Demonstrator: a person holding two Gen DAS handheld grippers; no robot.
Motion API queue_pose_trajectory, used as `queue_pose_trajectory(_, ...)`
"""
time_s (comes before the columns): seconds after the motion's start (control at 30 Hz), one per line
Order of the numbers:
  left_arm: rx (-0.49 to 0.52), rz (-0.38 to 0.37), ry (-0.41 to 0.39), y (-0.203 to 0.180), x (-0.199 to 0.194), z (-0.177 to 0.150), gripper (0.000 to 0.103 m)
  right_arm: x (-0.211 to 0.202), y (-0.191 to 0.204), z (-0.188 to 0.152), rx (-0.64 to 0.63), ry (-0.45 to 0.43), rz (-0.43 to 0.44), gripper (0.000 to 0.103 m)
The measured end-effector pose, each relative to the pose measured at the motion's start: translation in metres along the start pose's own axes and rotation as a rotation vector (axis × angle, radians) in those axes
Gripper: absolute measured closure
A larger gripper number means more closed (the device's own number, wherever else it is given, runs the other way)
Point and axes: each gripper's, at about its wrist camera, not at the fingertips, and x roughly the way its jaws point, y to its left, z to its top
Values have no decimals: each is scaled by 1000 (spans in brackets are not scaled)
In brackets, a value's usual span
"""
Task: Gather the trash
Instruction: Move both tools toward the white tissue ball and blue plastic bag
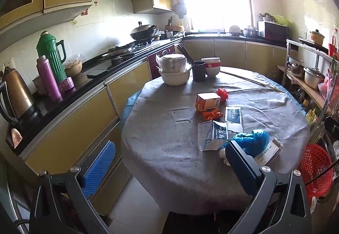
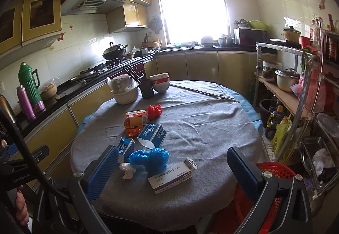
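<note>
we held both grippers above the near edge of the round table (image 2: 211, 119), empty. the left gripper (image 1: 169, 162) had its jaws spread wide, and so did the right gripper (image 2: 173, 168). the trash lay on the table's grey cloth: a blue plastic bag (image 2: 150, 156) nearest us, a white pill box (image 2: 172, 175) just beside it, dark blue cartons (image 2: 153, 134) behind, an orange box (image 2: 136, 117) and a red bag (image 2: 154, 111) farther in. a red basket (image 2: 273, 172) stood below the table's right edge.

Both wrist cams sit near the table (image 1: 169, 149) edge, looking across it toward the window (image 2: 190, 11). Left cam apparently further left. Shared: tabletop centre frame, counter (image 2: 63, 90) at left.
</note>
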Motion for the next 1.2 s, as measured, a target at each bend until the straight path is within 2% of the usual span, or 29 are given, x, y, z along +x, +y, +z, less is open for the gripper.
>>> queue_pose_trajectory(0.73,-16,6,-13,6,-3,0,0,-6,15,0,-27,-6,22,0)
queue_pose_trajectory(1.2,-17,9,-5,6,1,-2,0,0,19,-2,-27,22,32,0)
